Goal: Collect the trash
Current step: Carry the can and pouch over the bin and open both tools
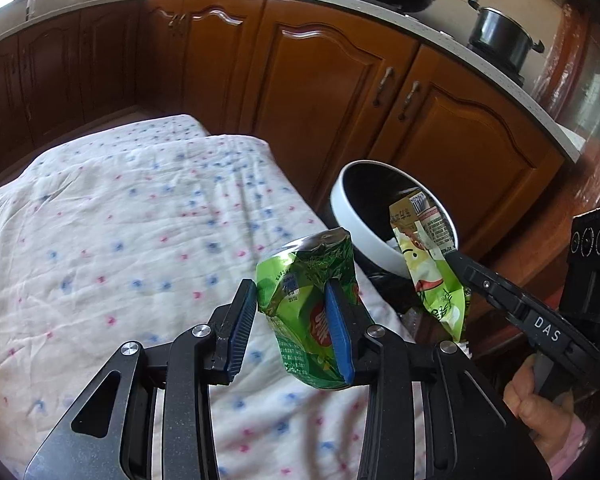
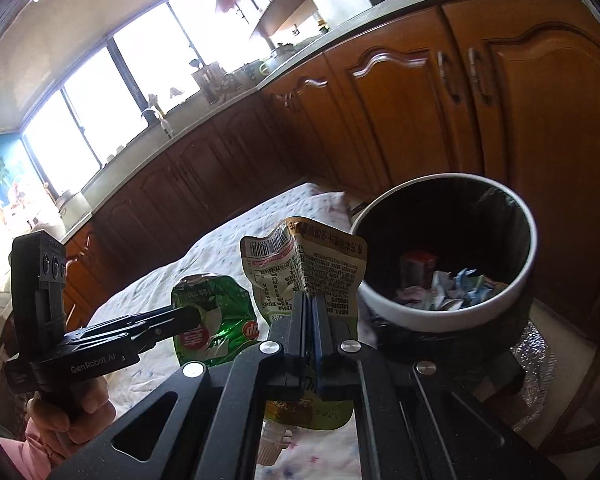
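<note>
Left gripper [image 1: 296,320]: its jaws are closed on a crumpled green snack bag [image 1: 312,304], held in the air above the spotted cloth [image 1: 140,220].
Right gripper [image 2: 310,312]: its jaws are pressed fully together on a pale drink pouch [image 2: 304,268], held just before the bin.
Green snack bag, direction: long axis about upright, the torn silver mouth points up and a little toward the bin.
Drink pouch, direction: long axis also upright, the flat barcode end is up, the white spout [image 2: 274,444] hangs down below the jaws.
Trash bin [image 2: 452,316]: white rim, dark liner, it stands beside the covered table, near the wooden cabinets [image 2: 500,120].
Done: some paper scraps and a small red carton already lie in the bin.
Left to do: I judge both held pieces must yet be dropped in; the pouch is nearer to the opening.
</note>
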Action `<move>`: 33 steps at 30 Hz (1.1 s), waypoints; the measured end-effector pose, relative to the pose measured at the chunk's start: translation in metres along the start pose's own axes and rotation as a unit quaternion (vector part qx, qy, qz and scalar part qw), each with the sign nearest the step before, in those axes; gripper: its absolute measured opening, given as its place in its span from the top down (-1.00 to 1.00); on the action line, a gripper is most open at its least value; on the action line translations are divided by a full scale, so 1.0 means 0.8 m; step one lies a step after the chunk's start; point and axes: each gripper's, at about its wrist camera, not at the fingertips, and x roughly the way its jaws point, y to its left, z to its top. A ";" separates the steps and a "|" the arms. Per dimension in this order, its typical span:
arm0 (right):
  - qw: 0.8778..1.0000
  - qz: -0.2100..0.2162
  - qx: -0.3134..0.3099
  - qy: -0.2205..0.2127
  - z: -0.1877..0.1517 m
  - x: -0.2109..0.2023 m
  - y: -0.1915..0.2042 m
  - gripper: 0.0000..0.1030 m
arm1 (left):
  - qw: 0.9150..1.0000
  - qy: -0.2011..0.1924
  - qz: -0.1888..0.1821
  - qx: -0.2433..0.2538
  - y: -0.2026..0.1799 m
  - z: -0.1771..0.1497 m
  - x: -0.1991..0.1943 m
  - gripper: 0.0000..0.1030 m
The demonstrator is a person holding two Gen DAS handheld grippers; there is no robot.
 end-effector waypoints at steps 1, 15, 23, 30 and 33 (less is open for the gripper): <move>1.000 0.000 0.003 -0.002 0.000 -0.002 -0.003 0.95 | 1.000 0.000 -0.001 0.004 -0.006 0.002 0.001 0.35; 0.999 -0.021 0.027 -0.026 0.022 -0.020 -0.049 0.95 | 0.999 0.000 -0.018 0.044 -0.066 0.038 0.028 0.35; 0.998 -0.033 0.038 -0.031 0.031 -0.026 -0.072 0.95 | 0.998 -0.001 -0.028 0.054 -0.092 0.059 0.043 0.36; 0.998 -0.048 0.044 -0.021 0.041 -0.017 -0.088 0.95 | 0.998 0.007 -0.035 0.055 -0.106 0.078 0.064 0.36; 0.997 -0.053 0.046 -0.013 0.046 -0.011 -0.093 0.95 | 0.998 0.013 -0.032 0.061 -0.114 0.086 0.074 0.36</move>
